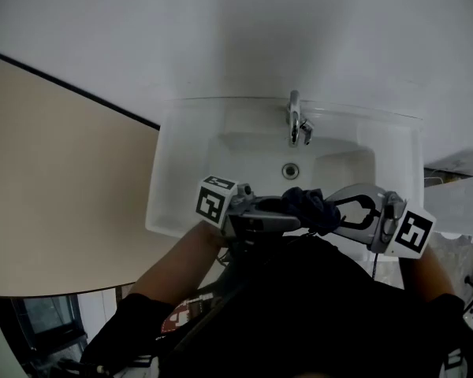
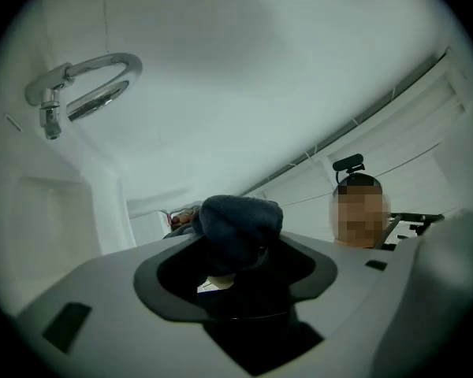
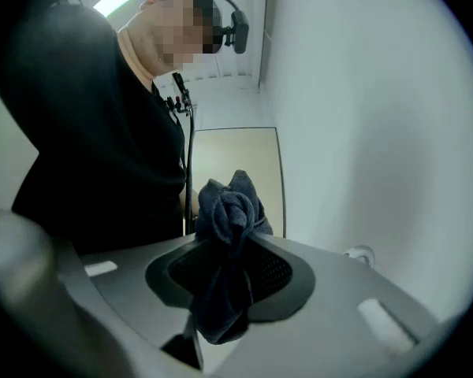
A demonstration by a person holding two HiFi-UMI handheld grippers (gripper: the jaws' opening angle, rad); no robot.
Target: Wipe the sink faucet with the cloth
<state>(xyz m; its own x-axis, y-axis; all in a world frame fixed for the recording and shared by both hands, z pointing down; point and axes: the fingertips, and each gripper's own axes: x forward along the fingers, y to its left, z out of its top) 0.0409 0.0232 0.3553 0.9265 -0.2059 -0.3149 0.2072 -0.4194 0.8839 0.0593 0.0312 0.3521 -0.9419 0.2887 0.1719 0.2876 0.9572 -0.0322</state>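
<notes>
Right claw [image 1: 336, 211] was clamped on the dark cloth [image 1: 311, 203], left claw [image 1: 297, 216] spread wide around it, over the sink [image 1: 167, 172] front at 6 o'clock. We judged a firm pinch should be confirmed before we reached for the faucet [image 1: 297, 121] at 12 o'clock.

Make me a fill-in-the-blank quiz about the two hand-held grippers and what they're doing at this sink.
1. The right hand-held gripper pinches a dark ___.
2. The left hand-held gripper has its jaws ___ around the same bundle.
3. Both meet over the near side of the white sink, away from the shiny ___ at its far rim.
Missing words: cloth; open; faucet.
</notes>
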